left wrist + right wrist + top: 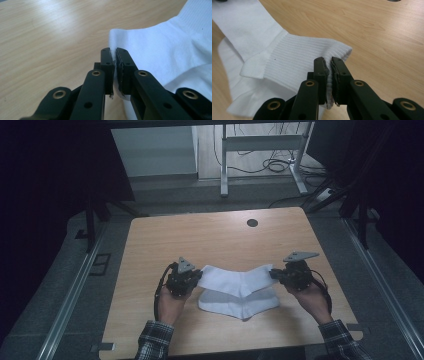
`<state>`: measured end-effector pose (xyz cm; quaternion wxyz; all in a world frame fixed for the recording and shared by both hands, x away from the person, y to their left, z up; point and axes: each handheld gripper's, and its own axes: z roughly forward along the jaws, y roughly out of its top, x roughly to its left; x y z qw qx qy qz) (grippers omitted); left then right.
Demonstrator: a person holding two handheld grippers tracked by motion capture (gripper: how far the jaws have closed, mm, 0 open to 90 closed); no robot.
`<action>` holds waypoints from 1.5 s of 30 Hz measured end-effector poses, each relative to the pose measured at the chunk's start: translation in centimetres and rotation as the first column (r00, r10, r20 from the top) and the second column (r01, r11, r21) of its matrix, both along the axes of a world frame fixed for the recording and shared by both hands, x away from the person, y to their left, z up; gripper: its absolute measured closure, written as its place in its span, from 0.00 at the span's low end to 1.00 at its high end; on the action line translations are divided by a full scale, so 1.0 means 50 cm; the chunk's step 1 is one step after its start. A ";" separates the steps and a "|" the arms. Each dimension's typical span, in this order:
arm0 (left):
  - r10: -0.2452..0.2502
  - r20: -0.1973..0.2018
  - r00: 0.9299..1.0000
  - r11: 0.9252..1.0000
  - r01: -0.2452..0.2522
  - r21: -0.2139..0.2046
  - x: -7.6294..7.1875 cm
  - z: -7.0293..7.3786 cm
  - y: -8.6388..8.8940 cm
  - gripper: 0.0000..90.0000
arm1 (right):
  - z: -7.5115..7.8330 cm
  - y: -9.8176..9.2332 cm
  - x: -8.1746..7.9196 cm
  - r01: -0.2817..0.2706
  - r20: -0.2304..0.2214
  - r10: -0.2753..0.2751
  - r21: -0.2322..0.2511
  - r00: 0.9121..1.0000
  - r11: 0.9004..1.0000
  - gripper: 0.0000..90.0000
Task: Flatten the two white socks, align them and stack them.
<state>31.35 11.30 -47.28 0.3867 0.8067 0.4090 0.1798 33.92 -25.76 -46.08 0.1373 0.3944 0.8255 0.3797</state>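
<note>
The bench (165, 235) carries a white sock (239, 292) near its front edge, between the two hands. The sock is doubled over: its lower layer lies flat on the wood while the upper layer is lifted and stretched from side to side. The left gripper (113, 56) pinches the smooth end at the left, jaws pressed together on the cloth. The right gripper (329, 65) pinches the ribbed cuff at the right the same way. This looks like the folding step, mid-lift. Next, both ends likely need carrying evenly over the lower layer, keeping tension equal so neither end slips.
</note>
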 end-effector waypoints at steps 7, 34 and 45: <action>-0.034 -0.006 0.999 0.999 0.034 -0.017 -0.051 -0.007 -0.001 0.94 | -0.002 -0.019 -0.051 -0.028 -0.007 0.028 0.005 1.000 1.000 0.91; 0.043 -0.084 0.996 0.996 -0.037 0.077 -0.054 -0.110 -0.009 0.46 | -0.104 -0.001 -0.055 -0.033 -0.108 0.021 -0.106 0.994 0.994 0.63; -0.050 -0.160 0.986 0.998 0.045 -0.034 -0.033 -0.130 -0.017 0.87 | -0.124 -0.003 -0.049 -0.020 -0.186 0.013 -0.035 0.982 0.999 0.83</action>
